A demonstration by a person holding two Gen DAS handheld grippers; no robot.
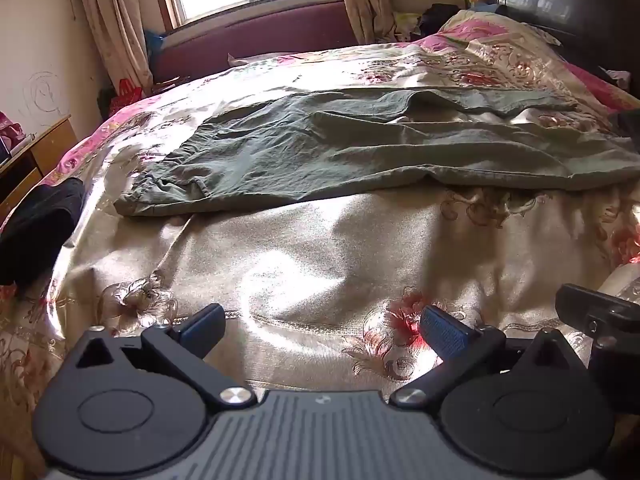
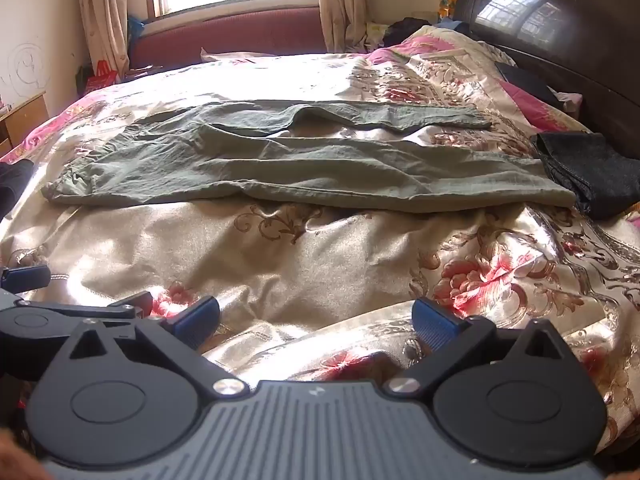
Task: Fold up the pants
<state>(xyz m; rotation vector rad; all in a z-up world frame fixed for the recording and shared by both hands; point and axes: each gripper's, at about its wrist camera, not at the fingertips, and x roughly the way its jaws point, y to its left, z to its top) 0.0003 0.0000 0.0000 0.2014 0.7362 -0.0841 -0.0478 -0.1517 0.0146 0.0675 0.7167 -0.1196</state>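
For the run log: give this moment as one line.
stage: pre-grasp | green pants: spread flat on bed cover, unfolded | left gripper: open, empty | right gripper: open, empty

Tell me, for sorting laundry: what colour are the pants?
Muted grey-green pants, clearest in the right wrist view.

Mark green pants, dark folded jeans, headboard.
green pants [image 2: 280, 168]: right wrist view, middle of near leg.
dark folded jeans [image 2: 596, 172]: right wrist view, top face.
headboard [image 2: 560, 40]: right wrist view, glossy panel.
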